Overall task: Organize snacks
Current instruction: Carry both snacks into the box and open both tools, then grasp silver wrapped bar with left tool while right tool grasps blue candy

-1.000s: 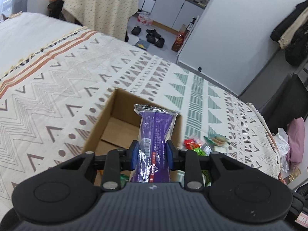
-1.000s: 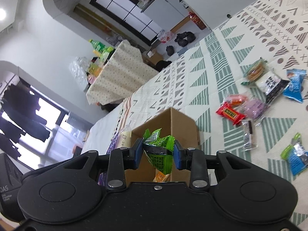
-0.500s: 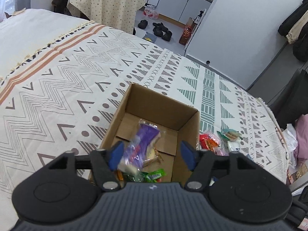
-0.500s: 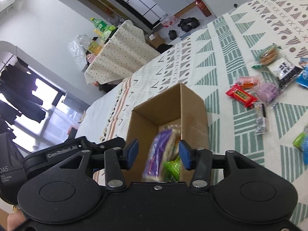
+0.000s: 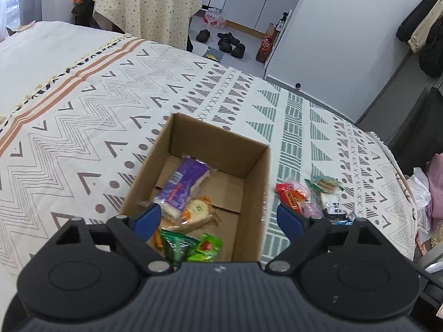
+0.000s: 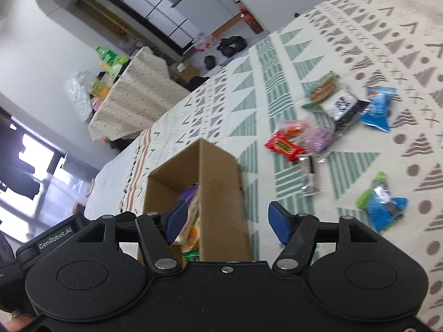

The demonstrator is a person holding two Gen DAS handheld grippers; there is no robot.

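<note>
**Ana:** Cardboard box (image 5: 257,182) on the bed (image 5: 83,127) has gained two snacks since a second ago, right?

**Ben:** Yes. A second ago the left gripper (image 5: 218,218) pinched the purple pack (image 5: 180,185) and the right gripper (image 6: 227,221) pinched the green pack (image 5: 177,244). Now both lie inside the box, the purple one along the left wall, the green one at the near end beside another green wrapper (image 5: 207,247).

**Ana:** And the grippers?

**Ben:** Both spread wide and empty. The left hangs over the near end of the box; the right sits just above the box's right wall, with its left finger over the opening.

**Ana:** Anything else in there?

**Ben:** A round biscuit pack (image 5: 198,211), touching the purple pack's near end.

**Ana:** So what is left?

**Ben:** A fair share, I judge. Right of the box, loose on the bed, lie a red bar (image 6: 285,146), a pink pack (image 6: 318,137), a brown cookie (image 6: 322,90), a black-and-white pack (image 6: 346,108), a blue pack (image 6: 379,108), a slim dark stick (image 6: 308,175) and a blue-green pack (image 6: 384,202) nearer the camera.

**Ana:** Next move?

**Ben:** Probably each gripper swings right for another pick. The red bar is nearest the box; it overlaps its neighbours, so a clean pinch may need care.
</note>
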